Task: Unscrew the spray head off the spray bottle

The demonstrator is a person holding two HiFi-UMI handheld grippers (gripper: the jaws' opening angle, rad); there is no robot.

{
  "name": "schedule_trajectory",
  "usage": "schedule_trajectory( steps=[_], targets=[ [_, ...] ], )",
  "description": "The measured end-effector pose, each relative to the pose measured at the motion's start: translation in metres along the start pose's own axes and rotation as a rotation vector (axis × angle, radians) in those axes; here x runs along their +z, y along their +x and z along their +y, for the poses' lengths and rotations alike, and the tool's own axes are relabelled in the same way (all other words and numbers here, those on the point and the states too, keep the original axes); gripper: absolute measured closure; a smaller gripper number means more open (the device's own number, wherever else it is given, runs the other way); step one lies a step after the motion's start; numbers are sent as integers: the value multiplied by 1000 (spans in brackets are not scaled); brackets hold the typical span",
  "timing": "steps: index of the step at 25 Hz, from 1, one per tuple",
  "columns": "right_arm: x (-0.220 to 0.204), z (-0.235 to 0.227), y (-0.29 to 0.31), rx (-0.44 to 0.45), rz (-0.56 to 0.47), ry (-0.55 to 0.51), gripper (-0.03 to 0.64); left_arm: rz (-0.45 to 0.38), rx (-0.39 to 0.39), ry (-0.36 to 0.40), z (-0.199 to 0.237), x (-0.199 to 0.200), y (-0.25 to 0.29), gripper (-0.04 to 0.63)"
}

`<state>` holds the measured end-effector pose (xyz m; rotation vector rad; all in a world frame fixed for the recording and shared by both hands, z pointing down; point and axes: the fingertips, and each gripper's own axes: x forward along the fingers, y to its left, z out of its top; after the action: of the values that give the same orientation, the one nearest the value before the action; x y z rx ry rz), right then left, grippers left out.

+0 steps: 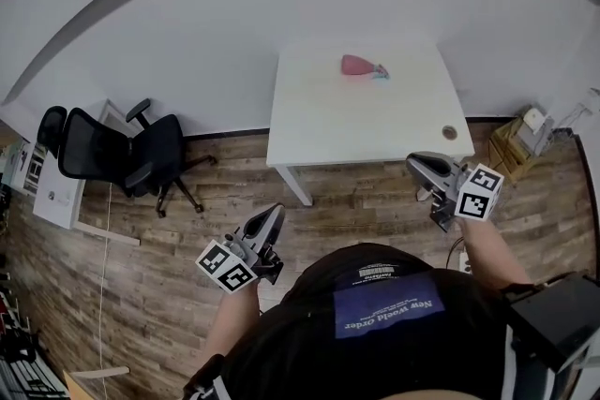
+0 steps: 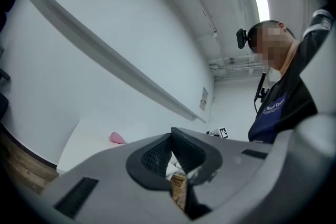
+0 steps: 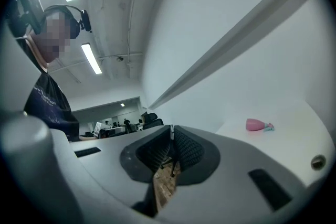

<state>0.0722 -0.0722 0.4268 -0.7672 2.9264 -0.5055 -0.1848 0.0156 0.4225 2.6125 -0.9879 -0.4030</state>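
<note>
The spray bottle [image 1: 358,66] is pink and lies on its side on the white table [image 1: 328,122], close to the table's far edge by the wall. Its teal spray head [image 1: 380,71] is on the neck and points toward the table's right end. The body is opaque, so whether it holds any liquid cannot be told. Nothing else lies on the tabletop. A round cable hole [image 1: 449,132] is set in the table's near right corner.

Both grippers are off the table, on its near side over the wood floor [image 1: 225,192], well apart from the bottle. The left gripper [image 1: 275,213] is in front of the table's left corner with its marker cube [image 1: 225,266] toward the person. Its own view shows the ribbed pads pressed together with nothing between them. The bottle shows there only as a small pink shape [image 2: 117,137] on the table beyond. The right gripper [image 1: 415,163] is just off the table's near right edge, its marker cube [image 1: 479,191] behind it. Its jaws are likewise closed and empty, and the bottle [image 3: 255,124] lies far off past them.

Right of the table, on the floor by the wall, stands an open cardboard box [image 1: 511,148] with a white item [image 1: 534,119] at its top; what that item is cannot be made out. Left of the table, well apart from it, is a black office chair [image 1: 122,155].
</note>
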Motion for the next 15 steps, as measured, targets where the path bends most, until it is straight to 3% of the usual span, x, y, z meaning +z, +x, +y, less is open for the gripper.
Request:
schedule_trajectory(
  steps=[4, 15],
  targets=[
    [26, -54, -12, 40, 9, -14, 618, -22, -1, -21, -6, -1, 67, 592],
    [50, -166, -71, 23, -16, 31, 618, 24, -13, -32, -12, -21, 194, 592]
  ],
)
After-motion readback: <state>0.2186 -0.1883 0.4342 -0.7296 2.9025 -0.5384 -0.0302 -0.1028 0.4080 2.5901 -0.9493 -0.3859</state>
